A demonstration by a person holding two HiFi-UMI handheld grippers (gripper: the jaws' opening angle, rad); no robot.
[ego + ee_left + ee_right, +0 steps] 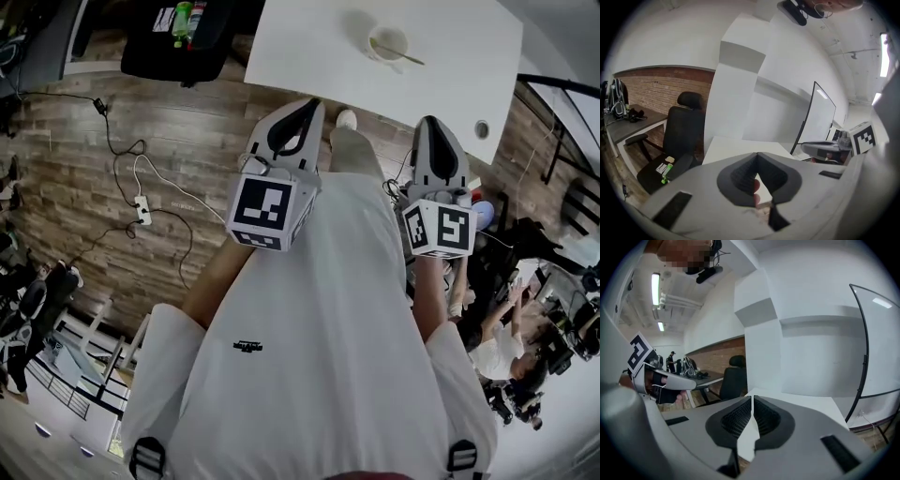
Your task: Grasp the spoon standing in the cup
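Observation:
In the head view a white cup [386,44] stands near the far side of the white table [309,47], with a spoon [405,56] leaning in it, handle pointing right. Both grippers hang over the floor on the near side of the table, well short of the cup. My left gripper [314,102] is shut with nothing between its jaws [757,154]. My right gripper [429,120] is also shut and empty [752,398]. Neither gripper view shows the cup or the spoon; each shows only the table's white top [736,145] [801,404].
A black office chair [686,126] with a bag and small items on its seat [178,37] stands left of the table. Cables and a power strip [142,208] lie on the wooden floor. A framed board [818,117] stands to the right. Seated people [497,347] are at lower right.

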